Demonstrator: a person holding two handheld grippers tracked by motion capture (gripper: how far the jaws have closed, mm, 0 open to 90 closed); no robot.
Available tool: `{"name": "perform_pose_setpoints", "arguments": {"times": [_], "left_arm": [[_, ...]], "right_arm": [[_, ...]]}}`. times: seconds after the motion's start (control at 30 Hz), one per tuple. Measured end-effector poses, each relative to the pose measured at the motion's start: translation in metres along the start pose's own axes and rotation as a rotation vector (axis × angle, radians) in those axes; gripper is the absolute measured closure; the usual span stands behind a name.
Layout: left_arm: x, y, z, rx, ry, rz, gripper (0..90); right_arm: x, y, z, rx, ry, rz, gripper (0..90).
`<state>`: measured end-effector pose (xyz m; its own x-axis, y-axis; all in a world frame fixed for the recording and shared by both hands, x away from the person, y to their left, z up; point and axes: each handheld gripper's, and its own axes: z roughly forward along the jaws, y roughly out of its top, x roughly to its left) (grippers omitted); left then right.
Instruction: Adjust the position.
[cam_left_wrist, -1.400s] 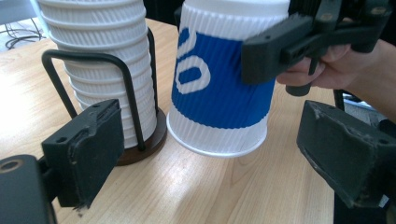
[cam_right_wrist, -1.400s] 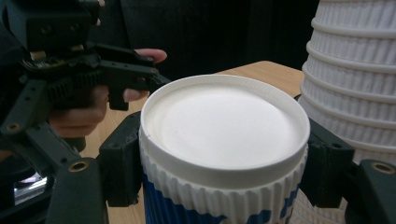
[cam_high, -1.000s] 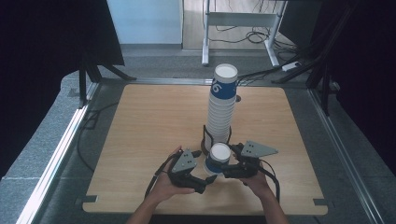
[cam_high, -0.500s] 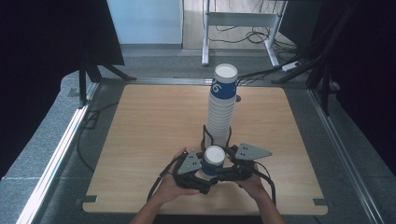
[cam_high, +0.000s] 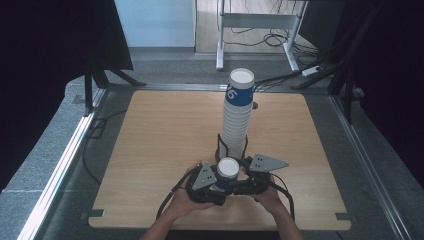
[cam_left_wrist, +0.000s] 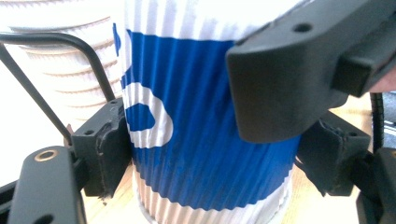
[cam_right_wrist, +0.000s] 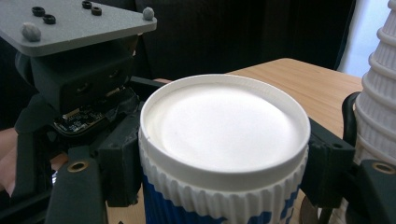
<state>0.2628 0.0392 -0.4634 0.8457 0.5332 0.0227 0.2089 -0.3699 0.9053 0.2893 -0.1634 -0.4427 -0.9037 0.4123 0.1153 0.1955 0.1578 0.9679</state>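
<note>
Both grippers now clamp the single cup

Our left gripper (cam_high: 216, 186) has just been closing and now pinches the cup (cam_high: 227, 170), which our right gripper (cam_high: 239, 184) grips too, so we can pull. The tall stack (cam_high: 237, 115) stands just behind; the table (cam_high: 160, 135) lies open leftward.

place: lab | signs: black curtains (cam_high: 45, 60); floor cables (cam_high: 272, 37); framed table (cam_high: 165, 125)

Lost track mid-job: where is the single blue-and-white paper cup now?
High view: the single cup sits near the table's front edge, clamped between left gripper and right gripper, just before the tall cup stack.
</note>
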Motion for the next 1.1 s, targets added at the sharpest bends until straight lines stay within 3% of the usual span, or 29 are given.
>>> {"name": "perform_pose_setpoints", "arguments": {"times": [0.2,0.5,0.67,1.1], "left_arm": [[-0.002,-0.001,-0.003,0.019,0.028,0.045,20.0],[-0.004,-0.002,-0.001,0.024,0.036,0.051,20.3],[-0.005,-0.002,-0.002,0.029,0.034,0.064,20.3],[-0.003,-0.006,-0.001,0.083,0.112,0.131,20.4]], "right_arm": [[0.000,-0.001,0.001,0.011,0.016,-0.001,27.6],[-0.002,-0.001,0.001,0.033,0.028,0.010,26.8],[-0.004,-0.001,-0.002,0.030,0.024,0.032,21.8],[-0.010,0.004,-0.015,-0.004,0.001,0.036,20.5]]}}
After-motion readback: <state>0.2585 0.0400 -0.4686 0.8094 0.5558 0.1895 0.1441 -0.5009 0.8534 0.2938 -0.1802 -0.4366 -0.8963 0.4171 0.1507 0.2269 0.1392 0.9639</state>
